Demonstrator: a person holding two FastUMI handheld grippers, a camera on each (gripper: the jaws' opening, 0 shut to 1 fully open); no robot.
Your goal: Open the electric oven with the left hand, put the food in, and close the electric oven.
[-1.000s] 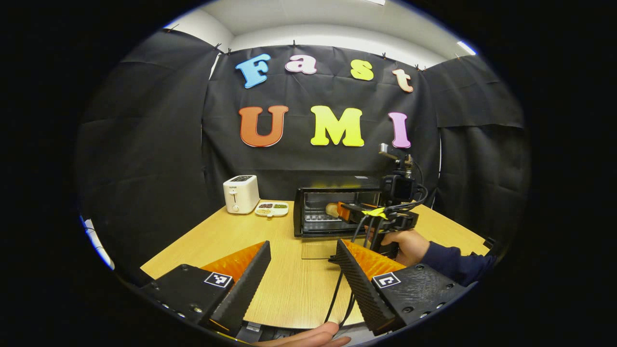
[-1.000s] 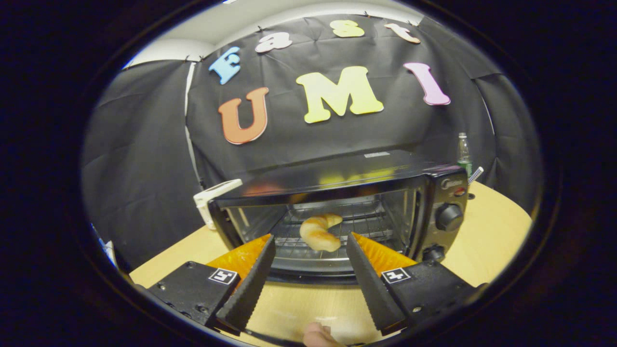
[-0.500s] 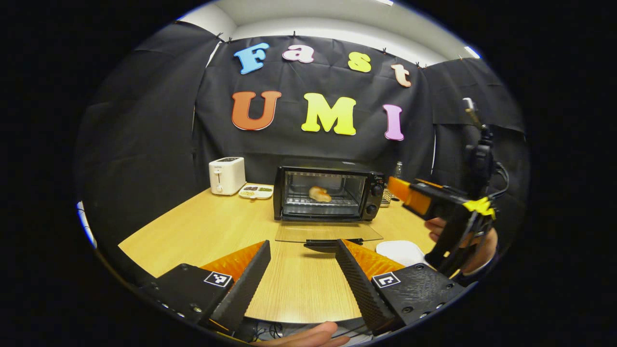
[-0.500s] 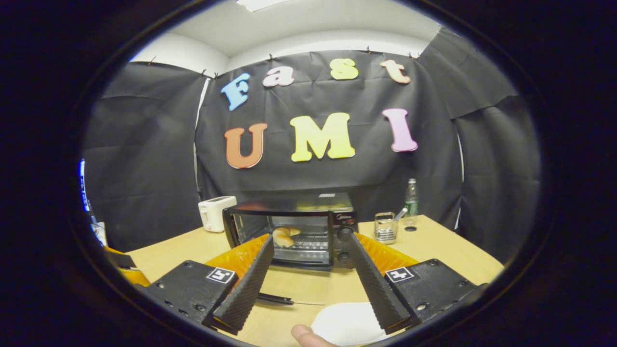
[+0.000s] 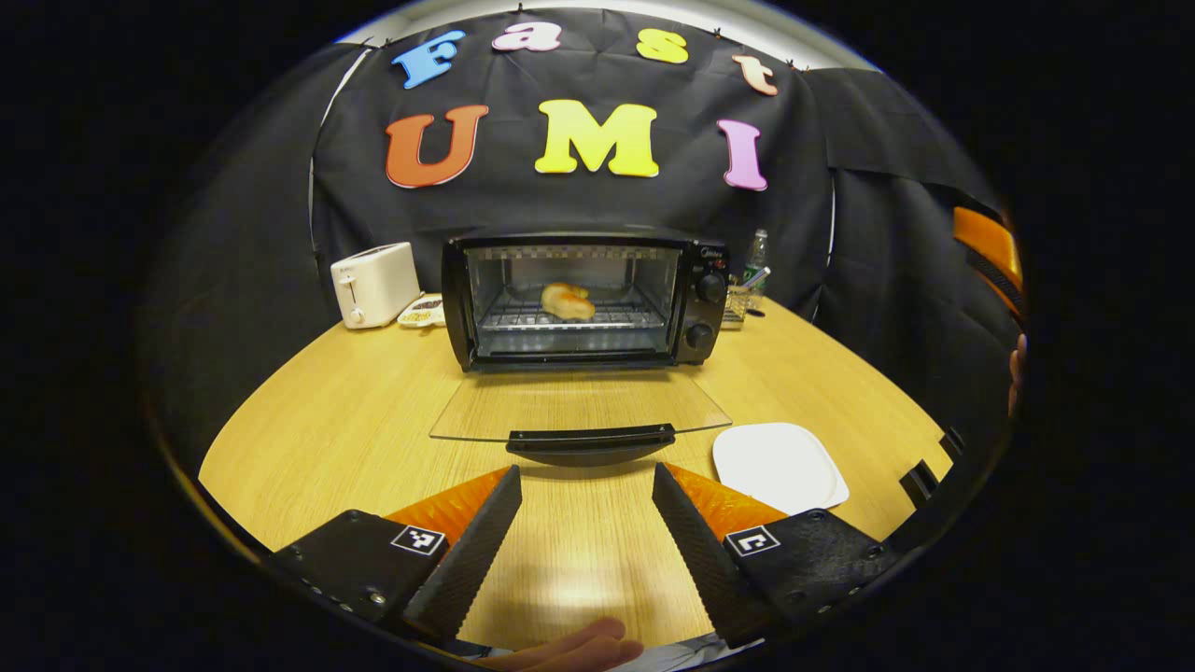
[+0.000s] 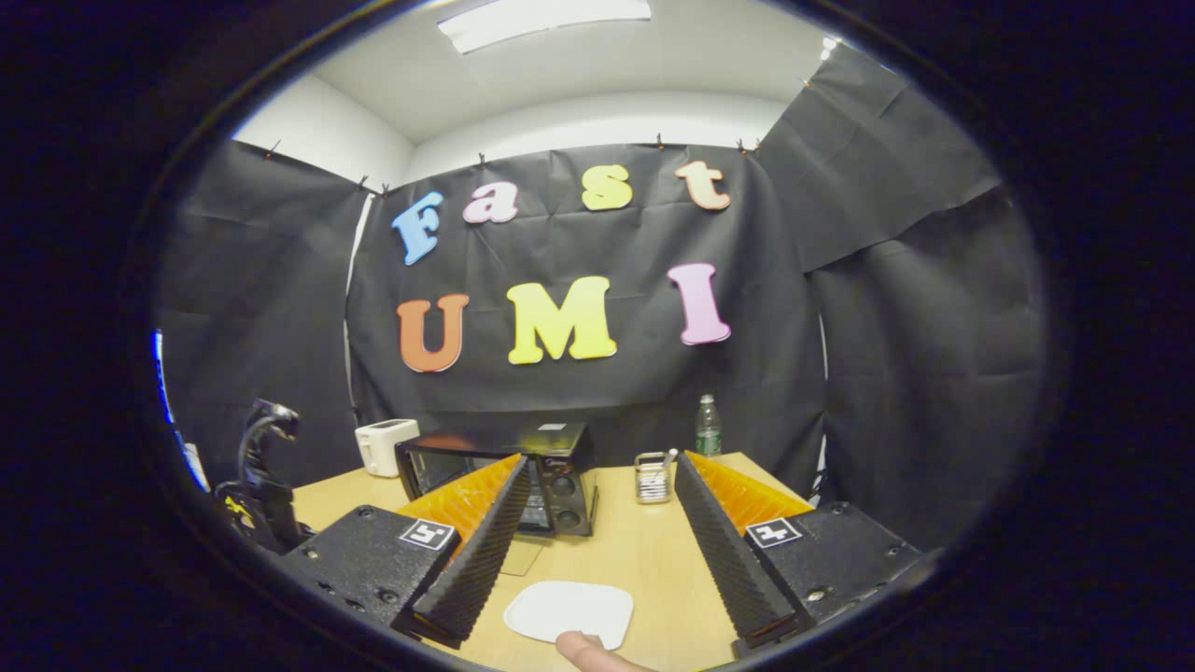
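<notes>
The golden croissant [image 5: 567, 301] sits on the rack inside the black electric oven [image 5: 579, 299], glass door [image 5: 579, 407] folded flat on the wooden table [image 5: 355, 420]. Both the left gripper [image 5: 583, 523] and the right gripper [image 6: 597, 541] are spread wide, holding nothing, near a white plate [image 5: 780, 465].

White toaster [image 5: 374, 284], snack tray [image 5: 423, 312] beside; bottle [image 6: 708, 426] (upright).

Oven [image 5: 579, 299]: black body, clear glass door w/ black handle [image 5: 590, 440]. Pastry [image 5: 567, 301] inside: golden-brown. Table [image 5: 373, 411]: light wood grain. Plate [image 5: 780, 467]: plain white. Toaster [image 5: 373, 284]: white. Bottle [image 6: 708, 427]: clear, green cap & label.
</notes>
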